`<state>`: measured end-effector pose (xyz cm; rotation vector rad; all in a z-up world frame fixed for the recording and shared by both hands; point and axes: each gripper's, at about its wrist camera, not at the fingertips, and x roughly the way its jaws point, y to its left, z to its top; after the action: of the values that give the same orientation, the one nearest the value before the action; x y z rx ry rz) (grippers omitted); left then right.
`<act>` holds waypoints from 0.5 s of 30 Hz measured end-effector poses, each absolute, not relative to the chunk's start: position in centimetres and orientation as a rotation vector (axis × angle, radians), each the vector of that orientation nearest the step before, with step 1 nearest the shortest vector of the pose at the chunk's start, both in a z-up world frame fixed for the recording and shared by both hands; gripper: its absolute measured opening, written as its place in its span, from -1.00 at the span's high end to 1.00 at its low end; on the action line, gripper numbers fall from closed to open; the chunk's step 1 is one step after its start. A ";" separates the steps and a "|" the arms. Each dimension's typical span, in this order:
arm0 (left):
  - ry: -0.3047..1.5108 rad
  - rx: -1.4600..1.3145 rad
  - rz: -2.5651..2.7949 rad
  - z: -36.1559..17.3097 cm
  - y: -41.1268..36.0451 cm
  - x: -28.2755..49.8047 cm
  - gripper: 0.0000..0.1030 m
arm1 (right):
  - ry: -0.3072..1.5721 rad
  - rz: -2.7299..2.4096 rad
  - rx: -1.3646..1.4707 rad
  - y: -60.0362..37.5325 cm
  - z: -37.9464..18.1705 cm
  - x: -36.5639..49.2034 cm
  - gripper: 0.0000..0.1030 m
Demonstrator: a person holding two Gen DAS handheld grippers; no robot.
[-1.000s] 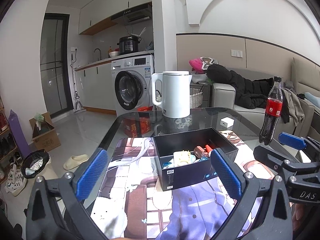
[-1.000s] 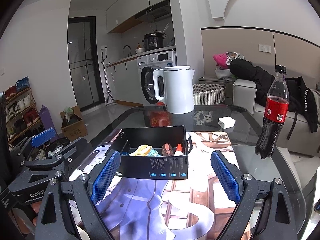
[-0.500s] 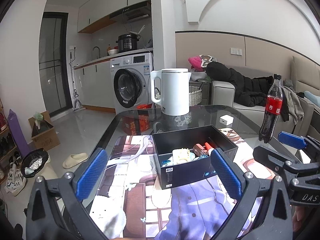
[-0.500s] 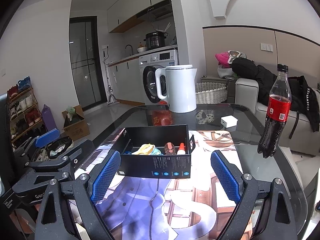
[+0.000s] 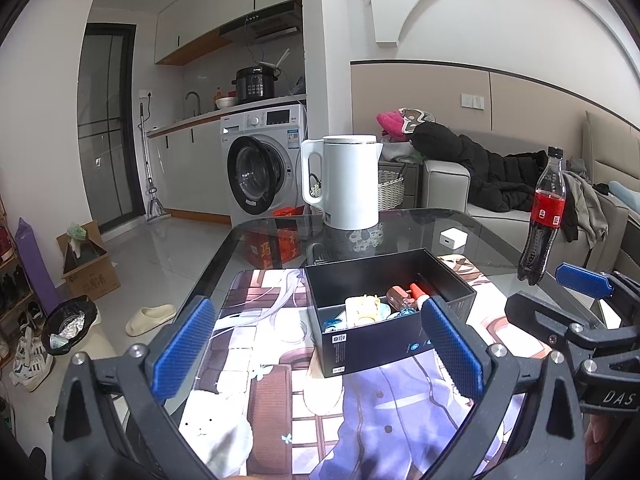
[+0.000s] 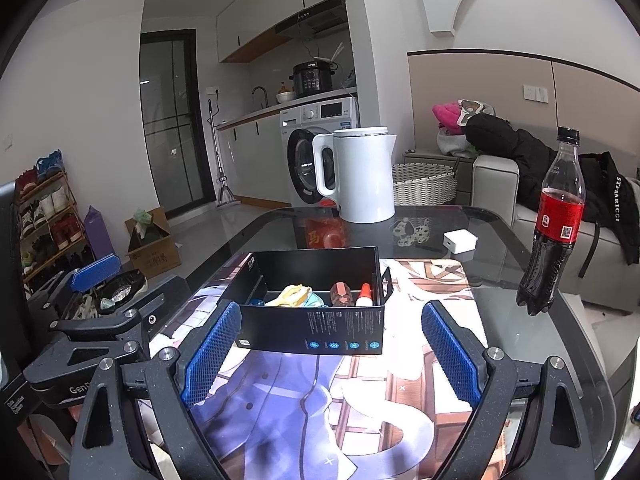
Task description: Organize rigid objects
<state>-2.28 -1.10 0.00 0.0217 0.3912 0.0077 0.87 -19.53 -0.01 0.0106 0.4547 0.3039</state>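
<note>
Black cardboard forms the open box [image 6: 312, 320], which sits on the printed mat [image 6: 360, 420] of the glass tabletop [image 6: 500, 280] and holds the small rigid objects: a yellow piece [image 6: 294, 294], a brown faceted item [image 6: 341, 294] and a red-capped white tube [image 6: 364, 296]. Compared with one second ago, both cameras view the box from slightly farther back and higher; the box and its contents have not shifted. The left hand-held gripper [image 5: 316, 352] and the right hand-held gripper [image 6: 332, 356] are both spread wide and hold nothing. Judgement: the objects are already gathered, and the retreat suggests a completed placement or a pause before the next pick. Legible writing: "DAS" on the right unit seen from the left view, "Gen" on the left unit, "STJARICCI" or similar on a dark garment [image 6: 618, 200]. The cola bottle [image 6: 556, 232] label text is too small to read.
</note>
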 end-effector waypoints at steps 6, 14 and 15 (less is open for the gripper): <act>0.388 0.022 0.008 0.0 -1.1 -2.3 -1.00 | 0.458 0.304 0.013 -19.5 0.0 0.9 -0.81; 0.393 0.021 0.006 -0.1 -1.1 -2.3 -1.00 | 0.458 0.304 0.015 -19.5 0.0 0.8 -0.81; 0.392 0.021 0.005 -0.1 -1.1 -2.3 -1.00 | 0.459 0.306 0.015 -19.5 0.0 0.8 -0.81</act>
<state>-2.28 -1.07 -0.06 0.0213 0.3918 0.0051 0.76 -19.52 -0.03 0.0146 0.4593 0.3059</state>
